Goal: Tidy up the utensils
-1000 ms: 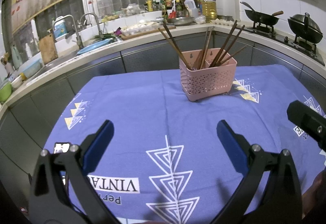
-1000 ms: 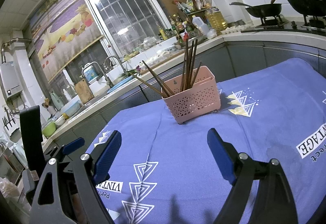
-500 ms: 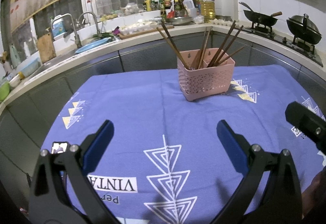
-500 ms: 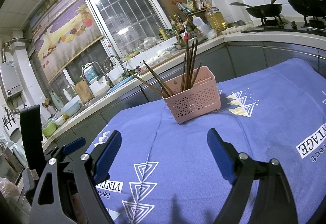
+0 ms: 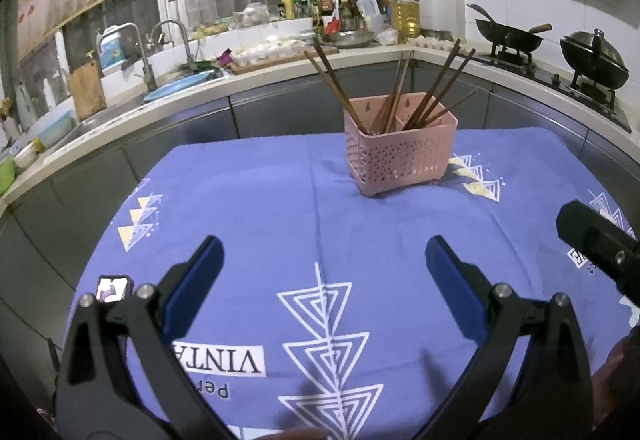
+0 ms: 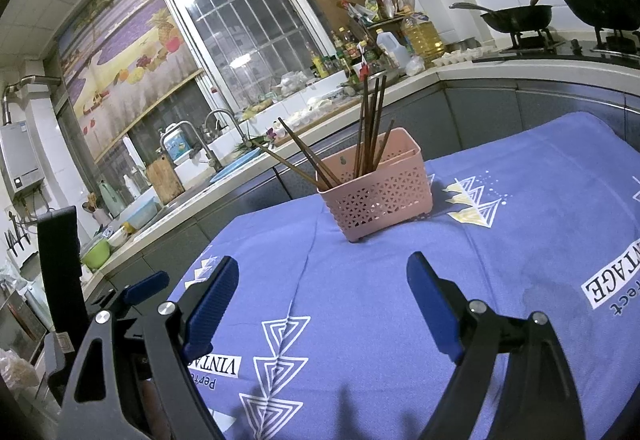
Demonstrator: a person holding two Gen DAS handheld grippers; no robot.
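Observation:
A pink perforated utensil basket stands upright on the blue tablecloth, toward the table's far side. Several brown chopsticks lean out of it in different directions. My left gripper hovers over the cloth's near part, well short of the basket, open with nothing between its blue pads. My right gripper is likewise open and empty, also short of the basket. The right gripper's black body shows at the right edge of the left wrist view, and the left gripper's body at the lower left of the right wrist view.
A kitchen counter wraps behind the table, with a sink and taps at left, bottles in the corner, and a wok and a lidded pot on the stove at right. The cloth bears white triangle prints.

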